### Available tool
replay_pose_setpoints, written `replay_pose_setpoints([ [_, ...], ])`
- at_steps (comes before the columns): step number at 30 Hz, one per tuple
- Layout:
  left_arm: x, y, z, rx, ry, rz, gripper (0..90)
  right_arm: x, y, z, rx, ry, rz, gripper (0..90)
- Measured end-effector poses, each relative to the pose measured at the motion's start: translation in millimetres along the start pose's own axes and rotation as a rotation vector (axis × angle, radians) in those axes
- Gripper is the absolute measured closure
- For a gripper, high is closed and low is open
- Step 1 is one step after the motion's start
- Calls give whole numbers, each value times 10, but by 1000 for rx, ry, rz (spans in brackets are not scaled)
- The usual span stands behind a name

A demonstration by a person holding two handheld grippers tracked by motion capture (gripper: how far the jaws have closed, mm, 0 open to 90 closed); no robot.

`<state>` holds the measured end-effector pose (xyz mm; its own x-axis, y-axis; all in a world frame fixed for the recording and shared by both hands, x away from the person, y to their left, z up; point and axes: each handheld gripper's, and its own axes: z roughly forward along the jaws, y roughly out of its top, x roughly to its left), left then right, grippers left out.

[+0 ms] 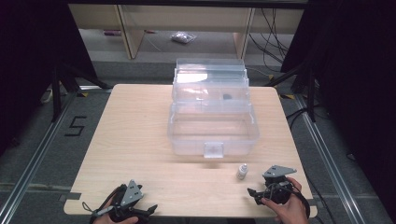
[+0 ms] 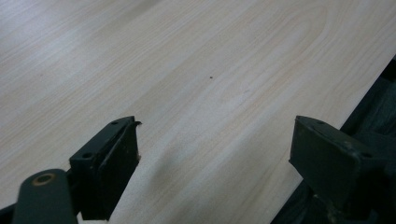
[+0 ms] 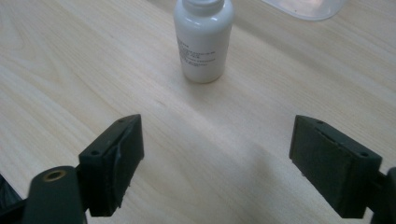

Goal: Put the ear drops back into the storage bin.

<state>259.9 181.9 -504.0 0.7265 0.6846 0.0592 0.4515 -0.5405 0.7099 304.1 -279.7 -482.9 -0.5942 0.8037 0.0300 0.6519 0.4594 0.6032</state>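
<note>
A small white bottle [image 1: 242, 171] stands upright on the wooden table [image 1: 140, 140], just in front of a clear plastic box [image 1: 212, 128] with its lid raised. In the right gripper view the white bottle [image 3: 203, 39] stands a short way ahead of the jaws, apart from them. My right gripper [image 1: 256, 193] [image 3: 215, 154] is open at the table's near right with nothing between its fingers. At the near left edge rests my left gripper [image 1: 148, 211] [image 2: 215, 154], open over bare wood.
The box's lower tub [image 1: 212, 140] has a front latch; a small dark item [image 1: 227, 97] lies in its upper tray. The table edge [image 2: 355, 112] runs close by the left gripper. Shelving and cables stand on the floor behind the table.
</note>
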Motion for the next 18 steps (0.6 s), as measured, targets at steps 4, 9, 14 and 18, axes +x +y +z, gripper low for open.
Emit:
replay_pose_setpoints([
  [4, 4, 0, 11, 13, 11, 3, 150, 17, 12, -7, 15, -2, -16, 210],
  [9, 13, -4, 7, 7, 5, -6, 150, 40, 57, -35, 65, -1, -76, 226],
  [14, 1, -8, 16, 5, 3, -20, 150, 31, 120, -63, 86, -16, -96, 234],
  [18, 5, -4, 15, 3, 5, -20, 150, 45, 203, -81, 109, -23, -114, 246],
])
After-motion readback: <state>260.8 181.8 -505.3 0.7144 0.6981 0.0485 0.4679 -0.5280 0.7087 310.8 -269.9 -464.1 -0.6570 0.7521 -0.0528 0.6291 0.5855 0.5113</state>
